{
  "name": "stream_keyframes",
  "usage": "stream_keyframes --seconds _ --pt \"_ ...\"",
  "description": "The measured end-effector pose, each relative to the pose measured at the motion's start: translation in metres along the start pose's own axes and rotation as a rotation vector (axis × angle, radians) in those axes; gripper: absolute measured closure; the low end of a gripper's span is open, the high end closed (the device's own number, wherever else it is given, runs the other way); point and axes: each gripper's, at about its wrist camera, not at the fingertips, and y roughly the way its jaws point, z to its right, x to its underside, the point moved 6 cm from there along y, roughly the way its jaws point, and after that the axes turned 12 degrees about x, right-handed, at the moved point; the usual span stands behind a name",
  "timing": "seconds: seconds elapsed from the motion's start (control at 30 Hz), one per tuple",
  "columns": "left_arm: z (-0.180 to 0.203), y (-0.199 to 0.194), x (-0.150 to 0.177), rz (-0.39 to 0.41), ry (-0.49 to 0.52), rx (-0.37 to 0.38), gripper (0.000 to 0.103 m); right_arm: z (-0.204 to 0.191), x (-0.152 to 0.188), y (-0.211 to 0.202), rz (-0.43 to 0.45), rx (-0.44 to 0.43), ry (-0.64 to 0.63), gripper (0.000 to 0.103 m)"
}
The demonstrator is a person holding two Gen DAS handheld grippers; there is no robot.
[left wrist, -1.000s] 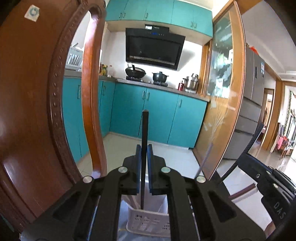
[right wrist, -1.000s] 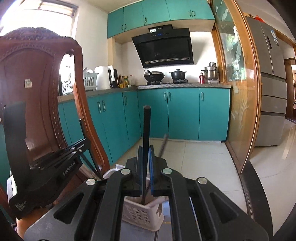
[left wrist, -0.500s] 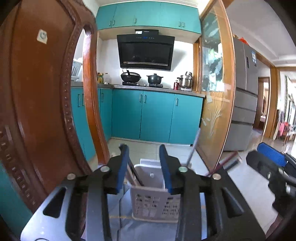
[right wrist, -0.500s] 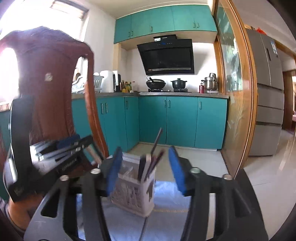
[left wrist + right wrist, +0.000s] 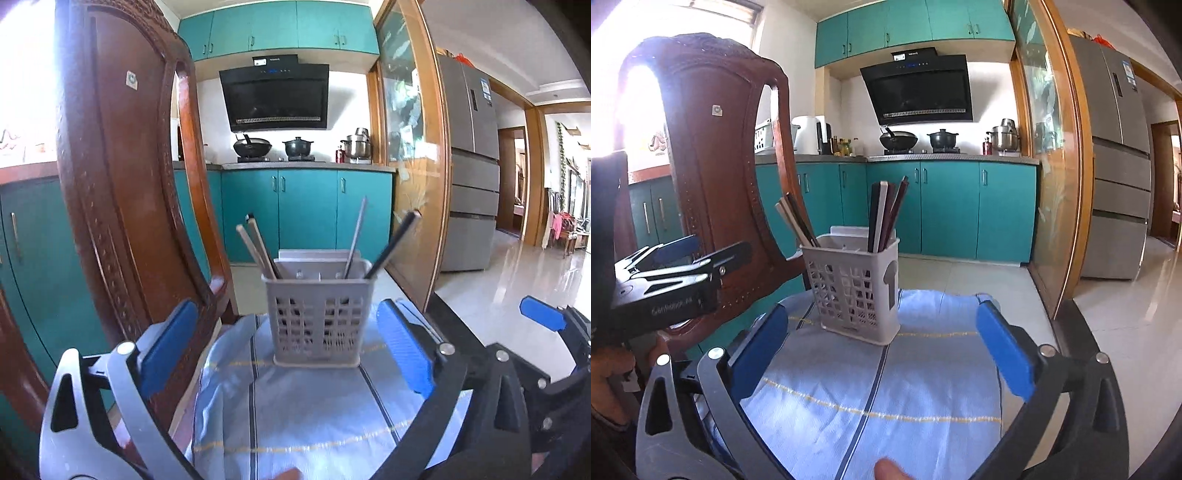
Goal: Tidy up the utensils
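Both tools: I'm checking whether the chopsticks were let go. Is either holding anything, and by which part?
Nothing is held. The left tool and right tool are opening with nothing between them; the chopsticks stand in the basket.

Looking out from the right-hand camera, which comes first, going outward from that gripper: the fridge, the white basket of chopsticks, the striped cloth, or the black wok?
1. Striped cloth, right under the right gripper.
2. White basket, on the cloth just ahead, slightly left.
3. Fridge, far right, and black wok, on the stove at the back: too close to call.
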Motion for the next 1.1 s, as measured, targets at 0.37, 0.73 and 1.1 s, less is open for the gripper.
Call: stream_keyframes --seconds 0.37,0.73,1.1 --pt "-0.007 -0.013 0.009 0.008 -0.012 -0.022 0.004 -0.017 0.006 -0.006 0.038 0.045 -0.076 0.003" --pt "-0.011 -0.013 0.009 0.003 -0.007 -0.025 0.004 -0.018 0.009 -0.005 0.042 0.061 -0.090 0.003" --pt "-0.008 -0.015 0.010 0.006 -0.006 -0.024 0.004 -0.017 0.009 -0.005 0.046 0.069 -0.084 0.003"
